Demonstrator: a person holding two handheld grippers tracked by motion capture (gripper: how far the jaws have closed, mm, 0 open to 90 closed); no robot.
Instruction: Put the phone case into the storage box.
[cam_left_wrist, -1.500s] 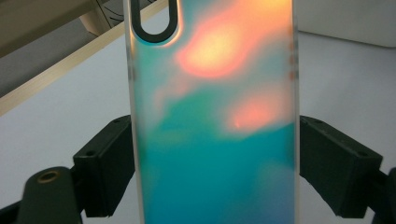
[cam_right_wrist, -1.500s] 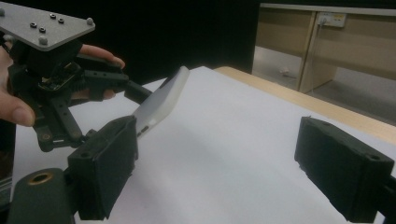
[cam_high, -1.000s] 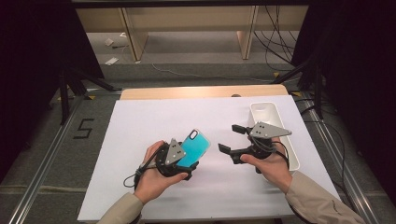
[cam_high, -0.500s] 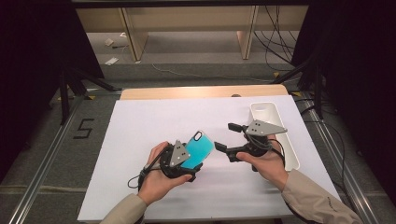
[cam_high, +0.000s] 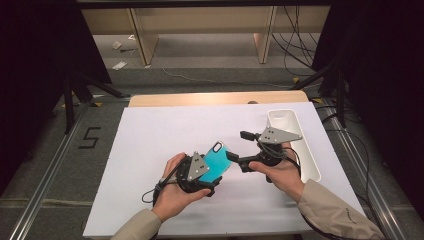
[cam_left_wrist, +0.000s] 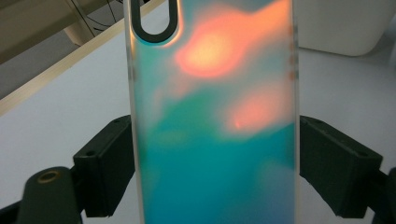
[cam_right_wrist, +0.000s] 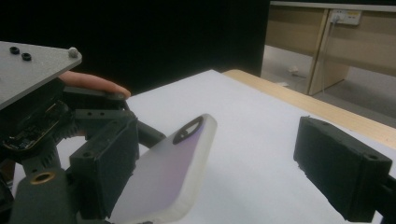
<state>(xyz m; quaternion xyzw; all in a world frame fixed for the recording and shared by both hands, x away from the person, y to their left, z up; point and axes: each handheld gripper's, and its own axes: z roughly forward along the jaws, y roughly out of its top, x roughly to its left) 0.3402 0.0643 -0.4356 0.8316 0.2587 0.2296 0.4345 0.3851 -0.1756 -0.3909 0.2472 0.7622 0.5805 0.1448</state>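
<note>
A teal phone case (cam_high: 217, 161) with a camera cut-out is held just above the white table sheet (cam_high: 165, 135). My left gripper (cam_high: 210, 170) is shut on its long edges; in the left gripper view the case (cam_left_wrist: 215, 116) spans the gap between both black jaws of this gripper (cam_left_wrist: 215, 172). My right gripper (cam_high: 239, 146) is open and faces the case from the right. In the right gripper view the case's camera end (cam_right_wrist: 173, 168) lies between the jaws of that gripper (cam_right_wrist: 224, 168), close by the left one and well clear of the right one.
A long white tray (cam_high: 287, 114) sits at the sheet's right edge, just behind the right hand. A wooden strip (cam_high: 215, 98) runs along the sheet's far edge. Metal rails border both sides, and a "5" (cam_high: 90, 137) is marked left of the table.
The left gripper has carried the case rightward and the right gripper has edged left. The case's camera end now sits between the right jaws.
</note>
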